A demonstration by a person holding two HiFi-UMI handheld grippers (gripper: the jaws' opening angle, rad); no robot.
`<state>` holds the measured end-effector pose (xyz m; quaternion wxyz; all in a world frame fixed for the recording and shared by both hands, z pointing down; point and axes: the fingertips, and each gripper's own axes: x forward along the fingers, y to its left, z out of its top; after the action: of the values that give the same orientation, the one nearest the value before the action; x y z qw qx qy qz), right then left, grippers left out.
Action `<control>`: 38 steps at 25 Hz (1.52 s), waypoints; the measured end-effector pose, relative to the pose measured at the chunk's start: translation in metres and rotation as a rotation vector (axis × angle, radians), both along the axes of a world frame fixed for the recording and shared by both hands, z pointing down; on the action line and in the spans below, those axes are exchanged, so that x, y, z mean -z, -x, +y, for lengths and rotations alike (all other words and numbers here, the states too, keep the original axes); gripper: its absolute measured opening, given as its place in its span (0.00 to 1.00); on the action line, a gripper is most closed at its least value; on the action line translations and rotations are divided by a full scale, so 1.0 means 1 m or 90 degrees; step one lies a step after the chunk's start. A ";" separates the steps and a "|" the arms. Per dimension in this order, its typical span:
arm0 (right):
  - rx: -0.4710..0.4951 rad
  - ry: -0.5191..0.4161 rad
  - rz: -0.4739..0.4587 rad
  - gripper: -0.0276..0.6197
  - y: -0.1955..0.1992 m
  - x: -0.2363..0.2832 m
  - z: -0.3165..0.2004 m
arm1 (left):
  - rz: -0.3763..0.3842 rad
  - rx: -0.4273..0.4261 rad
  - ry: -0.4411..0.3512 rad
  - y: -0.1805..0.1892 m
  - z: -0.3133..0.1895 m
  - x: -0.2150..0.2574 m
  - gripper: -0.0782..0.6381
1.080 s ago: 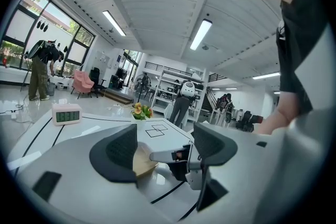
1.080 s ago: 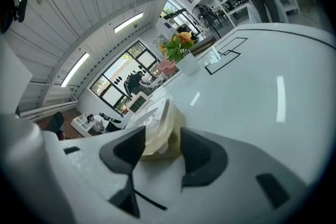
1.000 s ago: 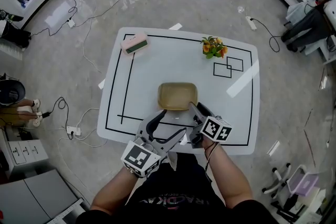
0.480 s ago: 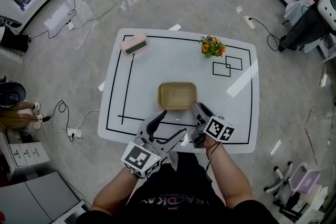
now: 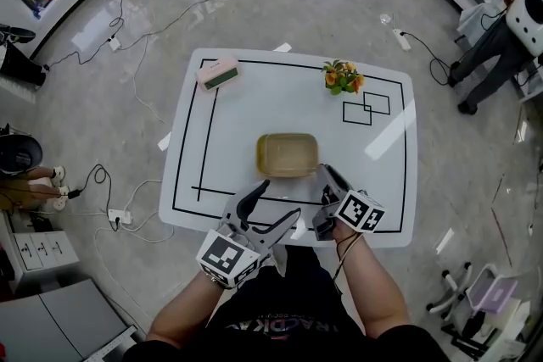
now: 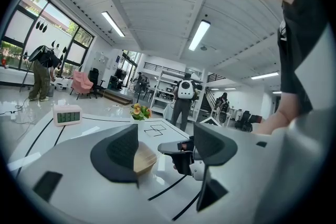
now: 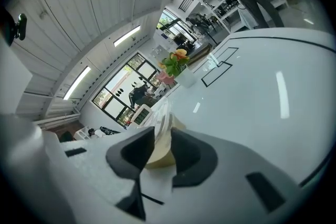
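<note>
A pink desk clock (image 5: 219,72) sits at the upper left corner of the white bench (image 5: 237,123), inside the black line drawn round its edge. In the left gripper view the clock (image 6: 67,114) stands well off to the left.

The left claw (image 5: 282,197) hangs over the lower edge of the bench, left of centre. Its own view shows the left claw (image 6: 165,147) wide, with nothing gripped. Past its left jaw lies part of the tan container (image 6: 144,157), and the tip of the other claw lies just beside that.

The tan container (image 5: 288,155) rests in the middle of the bench, open side up, between the two claws and just above them in the frame.

The right claw (image 5: 325,173) meets the container's lower right corner. In the right gripper view the right claw (image 7: 163,149) is narrow. Its jaws are nearly together, with the container's (image 7: 158,162) rim and a clear film edge filling the thin gap.

Further right, a small pot of orange and yellow flowers (image 5: 342,77) stands near the upper right corner. Two overlapping drawn squares (image 5: 366,108) lie just below it
</note>
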<state>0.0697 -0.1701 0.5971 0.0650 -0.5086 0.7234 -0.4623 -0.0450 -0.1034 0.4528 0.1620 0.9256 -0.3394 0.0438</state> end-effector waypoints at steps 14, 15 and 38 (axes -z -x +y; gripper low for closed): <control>0.009 -0.097 -0.030 0.10 0.007 0.054 0.005 | -0.003 -0.001 -0.005 0.005 0.011 0.004 0.56; 0.011 -0.104 -0.031 0.10 0.008 0.059 0.005 | -0.003 0.000 -0.007 0.006 0.012 0.005 0.55; 0.062 -0.297 0.105 0.10 0.036 0.167 0.066 | 0.005 -0.006 -0.018 0.033 0.057 0.022 0.12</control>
<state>0.0339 -0.1044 0.4306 0.0994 -0.4802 0.8371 -0.2424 -0.0784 -0.0460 0.4309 0.1501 0.9295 -0.3350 0.0364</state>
